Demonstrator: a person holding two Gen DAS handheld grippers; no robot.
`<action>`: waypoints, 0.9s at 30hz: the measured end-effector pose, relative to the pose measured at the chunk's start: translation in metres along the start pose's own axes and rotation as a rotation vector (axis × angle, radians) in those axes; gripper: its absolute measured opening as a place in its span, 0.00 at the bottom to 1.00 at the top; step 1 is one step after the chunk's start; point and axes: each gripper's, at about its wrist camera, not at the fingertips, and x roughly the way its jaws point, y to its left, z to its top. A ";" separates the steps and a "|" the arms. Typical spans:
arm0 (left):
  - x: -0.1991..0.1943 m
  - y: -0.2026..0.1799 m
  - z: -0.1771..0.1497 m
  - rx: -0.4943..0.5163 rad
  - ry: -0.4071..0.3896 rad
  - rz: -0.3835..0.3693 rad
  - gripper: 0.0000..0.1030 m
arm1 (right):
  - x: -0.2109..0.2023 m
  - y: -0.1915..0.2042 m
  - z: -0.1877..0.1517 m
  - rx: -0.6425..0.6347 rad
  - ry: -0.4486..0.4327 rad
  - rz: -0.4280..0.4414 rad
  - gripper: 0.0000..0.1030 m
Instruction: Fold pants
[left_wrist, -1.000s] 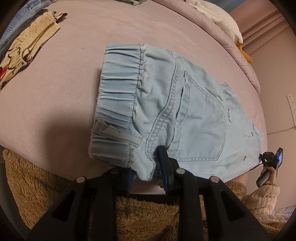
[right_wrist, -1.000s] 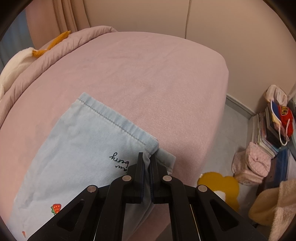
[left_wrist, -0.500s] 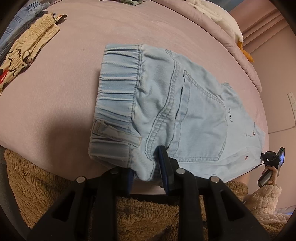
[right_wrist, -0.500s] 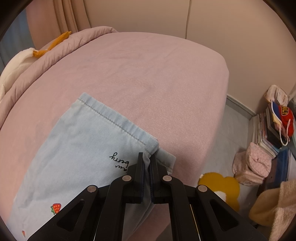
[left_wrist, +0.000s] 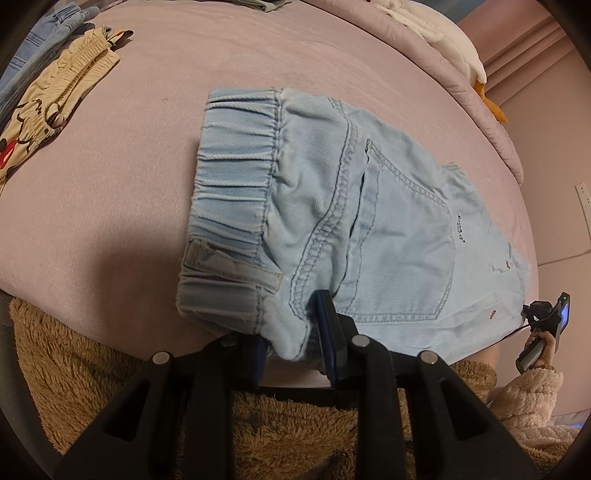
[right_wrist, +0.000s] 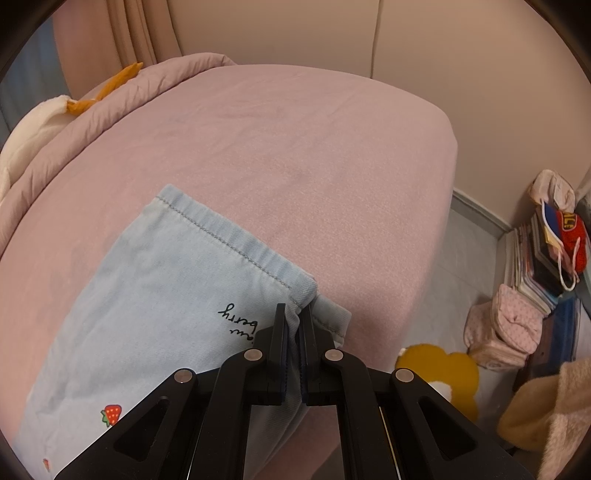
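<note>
Denim pants (left_wrist: 332, 206) lie flat on the pink bed (left_wrist: 129, 166), ahead of both grippers. Left gripper (left_wrist: 291, 332) pinches bunched fabric below the elastic waistband (left_wrist: 236, 177); right gripper (right_wrist: 293, 325), nearly closed, clamps the hem corner (right_wrist: 306, 295).

The pants (right_wrist: 155, 295) carry black script ending "berry".

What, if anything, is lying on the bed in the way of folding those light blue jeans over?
Nothing visible. Both grippers already pinch the jeans: the left gripper near the waistband, the right gripper at the leg hem. The pink bed beyond the hem lies bare. The yellow printed garment sits well off to the side.
</note>
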 end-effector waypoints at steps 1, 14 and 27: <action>0.000 0.000 0.000 0.000 0.000 0.000 0.25 | 0.000 0.000 0.000 0.000 0.000 0.000 0.03; 0.001 0.000 0.000 0.001 -0.001 0.002 0.25 | 0.000 0.000 0.000 -0.001 0.000 0.001 0.03; 0.001 -0.001 0.000 0.003 0.000 0.005 0.25 | -0.001 0.001 0.002 -0.005 -0.002 -0.001 0.03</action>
